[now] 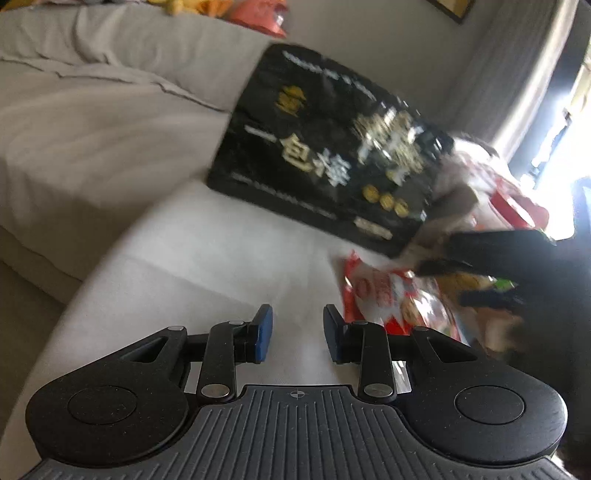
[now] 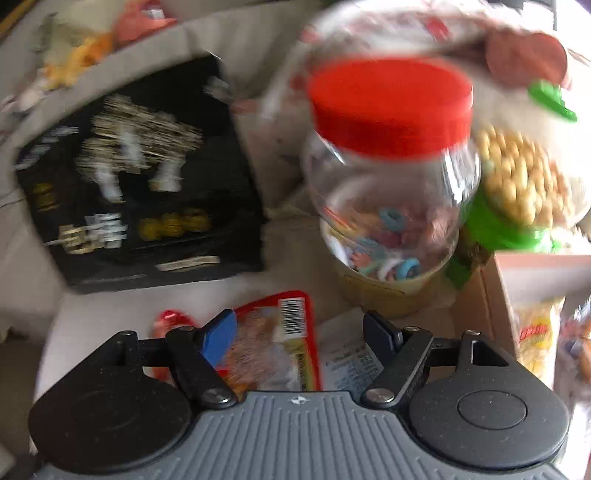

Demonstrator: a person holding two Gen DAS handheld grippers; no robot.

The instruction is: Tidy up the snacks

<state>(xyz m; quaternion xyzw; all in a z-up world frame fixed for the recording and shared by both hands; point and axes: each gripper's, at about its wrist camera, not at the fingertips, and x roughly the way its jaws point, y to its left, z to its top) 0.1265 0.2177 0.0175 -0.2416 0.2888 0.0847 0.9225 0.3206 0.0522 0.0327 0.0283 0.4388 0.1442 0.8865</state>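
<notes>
A black snack bag with gold print (image 1: 325,147) leans against the grey sofa back; it also shows in the right wrist view (image 2: 140,177). My left gripper (image 1: 297,334) is open and empty above the sofa seat, left of a red-and-white snack packet (image 1: 384,299). My right gripper (image 2: 301,334) is open and empty, over a red-edged snack packet (image 2: 273,343). It shows as a dark blurred shape in the left wrist view (image 1: 498,266). A clear jar with a red lid (image 2: 391,162) holding coloured sweets stands just ahead of it.
A green-trimmed bag of yellow biscuits (image 2: 517,184) sits right of the jar. A cardboard box (image 2: 517,288) with more packets is at the right. Orange and red bags (image 1: 255,14) lie on the sofa back. A bright window (image 1: 569,122) is at the right.
</notes>
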